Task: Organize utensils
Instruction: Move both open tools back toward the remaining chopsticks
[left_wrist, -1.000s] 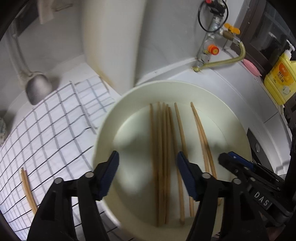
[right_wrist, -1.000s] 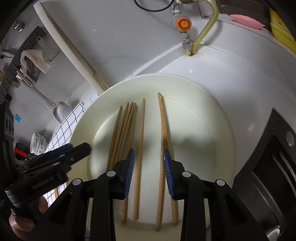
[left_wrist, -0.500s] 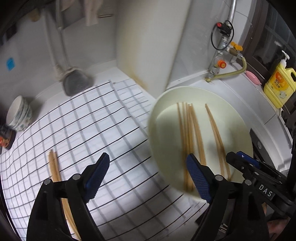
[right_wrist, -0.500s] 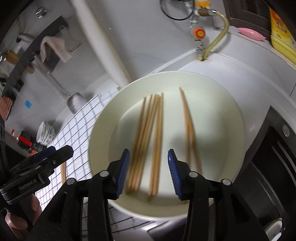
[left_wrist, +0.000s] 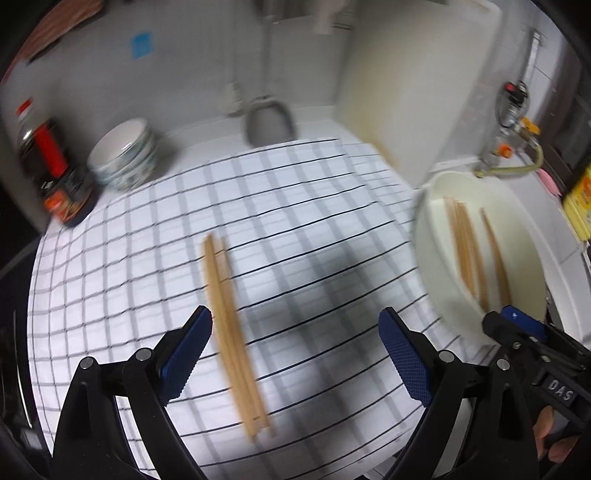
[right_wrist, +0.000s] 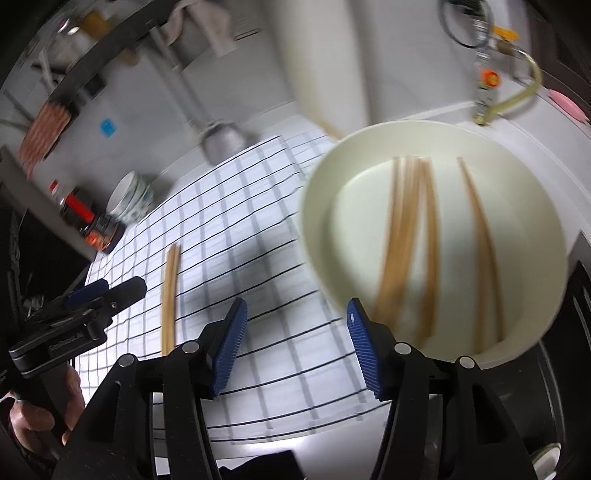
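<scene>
"DAS" on right hand-held gripper (left_wrist: 517, 328)

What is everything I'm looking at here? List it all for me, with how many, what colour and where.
basin: one, cream, right of the cloth.
chopsticks in the basin: several, count blurred, tan wood; one bunch and a separate pair.
chopsticks on the cloth: a pair, tan, lying side by side.
checked cloth: one, white with dark lines, covering the counter.
stacked bowls: a small stack, white patterned, far left.
sauce bottle: one, dark with red, beside the bowls.
metal ladle: one, grey, at the back wall.
cutting board: one, white, leaning upright.
detergent bottle: one, yellow, far right.
left tongs: black, blue pads, open, above the cloth.
right tongs: same colours, open, empty.
</scene>
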